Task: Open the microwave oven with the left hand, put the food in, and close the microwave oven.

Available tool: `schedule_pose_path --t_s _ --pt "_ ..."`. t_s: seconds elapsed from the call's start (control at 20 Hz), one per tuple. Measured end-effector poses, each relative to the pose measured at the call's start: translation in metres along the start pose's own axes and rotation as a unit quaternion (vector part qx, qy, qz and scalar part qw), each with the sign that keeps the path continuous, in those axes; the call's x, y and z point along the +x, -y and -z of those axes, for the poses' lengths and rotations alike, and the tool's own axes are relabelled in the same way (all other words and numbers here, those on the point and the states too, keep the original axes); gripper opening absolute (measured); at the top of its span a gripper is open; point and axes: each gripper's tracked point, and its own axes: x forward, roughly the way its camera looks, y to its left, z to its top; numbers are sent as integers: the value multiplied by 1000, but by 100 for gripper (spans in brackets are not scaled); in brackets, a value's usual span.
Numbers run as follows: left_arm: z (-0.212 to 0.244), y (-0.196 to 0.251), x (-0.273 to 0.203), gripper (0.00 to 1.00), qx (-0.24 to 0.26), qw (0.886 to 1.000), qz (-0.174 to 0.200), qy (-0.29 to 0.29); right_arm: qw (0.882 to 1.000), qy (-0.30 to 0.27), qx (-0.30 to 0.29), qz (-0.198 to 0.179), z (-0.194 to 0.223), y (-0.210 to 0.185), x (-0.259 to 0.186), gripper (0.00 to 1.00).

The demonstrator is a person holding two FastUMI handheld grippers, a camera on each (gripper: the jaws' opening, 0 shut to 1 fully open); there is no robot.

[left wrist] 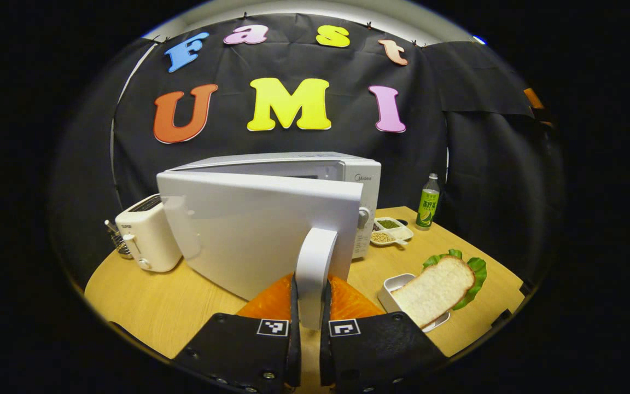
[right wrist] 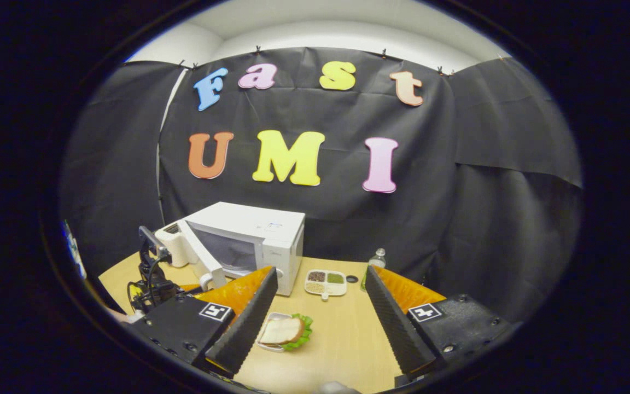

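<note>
The white microwave (left wrist: 304,180) door (left wrist: 255,230) is swung partly open, its handle (left wrist: 314,273) pinched by the left tool (left wrist: 309,320) (right tool (right wrist: 318,323) spread wide).

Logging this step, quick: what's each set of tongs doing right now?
Left tongs: closed on the door handle.
Right tongs: open, holding nothing, above the sandwich.

On the table (right wrist: 342,334), the sandwich tray (right wrist: 284,332) lies before the microwave (right wrist: 249,241), toaster (left wrist: 148,234) at its left.
</note>
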Motion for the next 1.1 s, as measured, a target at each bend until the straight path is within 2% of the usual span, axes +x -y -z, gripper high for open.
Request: schedule_pose_path --t_s 0.1,0.15,0.2,0.35,0.4,0.5,0.6,0.85,1.0,1.05,1.1 --pt "10 -18 -21 16 1 1000 -22 -14 1000 -1 1 -18 2 -13 2 97" --pt "14 -28 -32 17 0 999 -35 -22 1000 -3 2 -27 4 -20 2 100" --pt "15 -37 -42 20 -2 999 -46 -23 999 -3 5 -34 5 -24 2 97" --pt "21 -69 -64 20 -6 997 -74 -25 999 -4 8 -46 7 -36 2 96" --pt "21 -80 -72 22 -8 996 -86 -24 999 -5 9 -51 9 -41 1 100" --pt "26 -98 -85 23 -12 994 -102 -30 998 -5 7 -58 10 -48 1 96" --pt "29 -115 -96 23 -9 993 -117 -33 998 -5 6 -64 12 -55 1 100" --pt "36 -144 -114 23 -37 991 -125 -36 997 -10 1 -75 18 -69 0 100" --pt "38 -163 -124 36 -45 989 -136 -36 996 -18 8 -82 26 -77 1 97" --pt "38 -166 -125 65 -44 989 -136 -34 996 -22 6 -83 30 -79 1 96" --pt "39 -169 -129 66 -36 989 -139 -33 996 -24 5 -85 33 -81 1 96"
